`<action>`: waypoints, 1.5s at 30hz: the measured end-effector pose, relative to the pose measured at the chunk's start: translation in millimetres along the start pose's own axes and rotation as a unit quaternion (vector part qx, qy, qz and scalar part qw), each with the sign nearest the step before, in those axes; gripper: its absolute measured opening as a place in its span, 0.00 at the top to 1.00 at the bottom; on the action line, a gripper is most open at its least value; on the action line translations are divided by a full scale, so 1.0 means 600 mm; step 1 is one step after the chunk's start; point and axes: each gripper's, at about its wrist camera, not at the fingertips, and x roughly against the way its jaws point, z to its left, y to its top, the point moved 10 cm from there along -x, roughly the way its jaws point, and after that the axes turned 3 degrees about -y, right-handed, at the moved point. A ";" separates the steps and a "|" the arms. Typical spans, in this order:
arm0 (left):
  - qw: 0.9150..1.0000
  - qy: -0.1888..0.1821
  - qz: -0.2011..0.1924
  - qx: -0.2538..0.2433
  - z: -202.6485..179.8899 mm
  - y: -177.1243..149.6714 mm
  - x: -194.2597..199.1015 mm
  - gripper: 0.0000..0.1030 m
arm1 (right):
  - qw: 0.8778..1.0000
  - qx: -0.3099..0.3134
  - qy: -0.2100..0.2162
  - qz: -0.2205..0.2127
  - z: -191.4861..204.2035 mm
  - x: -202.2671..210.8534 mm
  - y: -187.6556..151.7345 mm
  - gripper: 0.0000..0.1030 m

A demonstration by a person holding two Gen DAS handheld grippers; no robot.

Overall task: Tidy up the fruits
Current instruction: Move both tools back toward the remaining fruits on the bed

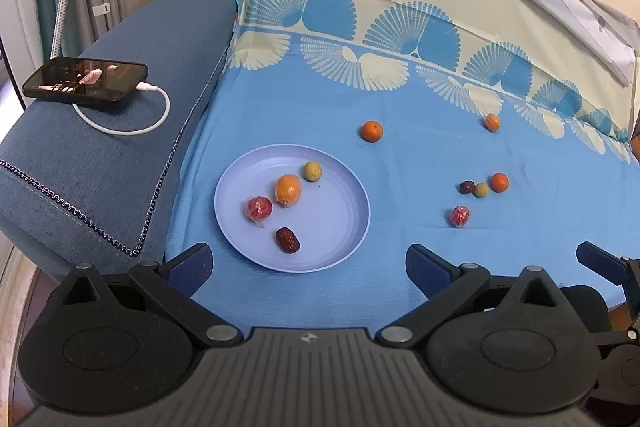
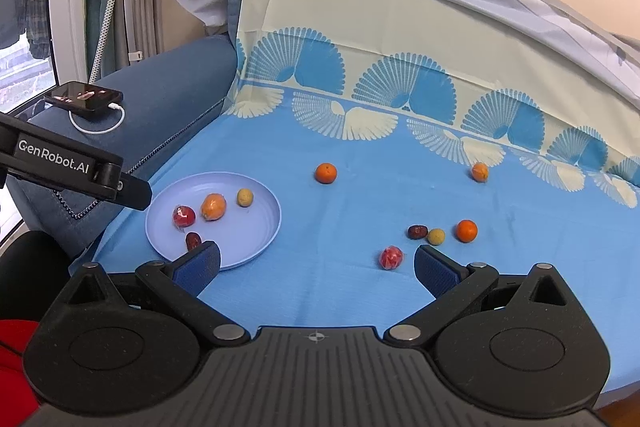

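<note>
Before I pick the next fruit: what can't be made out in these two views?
- Dark red date on the round lilac plate: right wrist view, partly behind a right tongs finger.
- Orange object: left wrist view, cut off by the right edge.
- Black phone screen: too small in both views.
- Wrapped red fruit: kind unclear through wrapping.

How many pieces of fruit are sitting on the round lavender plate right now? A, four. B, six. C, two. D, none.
A: the round lavender plate holds four pieces: a red wrapped fruit, an oval orange fruit, a small yellow-green fruit and a dark red date; the rest lie on the blue cloth.
</note>
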 end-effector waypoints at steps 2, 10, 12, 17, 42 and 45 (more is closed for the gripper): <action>1.000 0.000 0.000 -0.001 -0.001 -0.001 -0.001 0.00 | 1.000 -0.001 0.001 0.003 0.000 -0.003 -0.001 0.01; 1.000 0.001 0.003 -0.002 0.000 -0.002 -0.008 0.00 | 1.000 -0.008 0.004 0.014 0.000 -0.012 -0.008 0.01; 1.000 0.002 0.006 -0.002 0.001 -0.005 -0.012 0.00 | 1.000 -0.011 0.004 0.017 -0.001 -0.015 -0.010 0.01; 1.000 0.005 0.012 -0.002 0.004 -0.009 -0.019 0.00 | 1.000 -0.017 0.006 0.024 -0.001 -0.020 -0.015 0.00; 0.999 0.005 0.022 -0.025 -0.023 0.013 -0.065 0.00 | 0.996 -0.080 -0.047 0.010 -0.081 -0.048 -0.006 0.01; 0.999 -0.005 0.017 -0.040 -0.048 0.035 -0.078 0.00 | 0.990 -0.109 -0.093 0.011 -0.141 -0.061 -0.010 0.01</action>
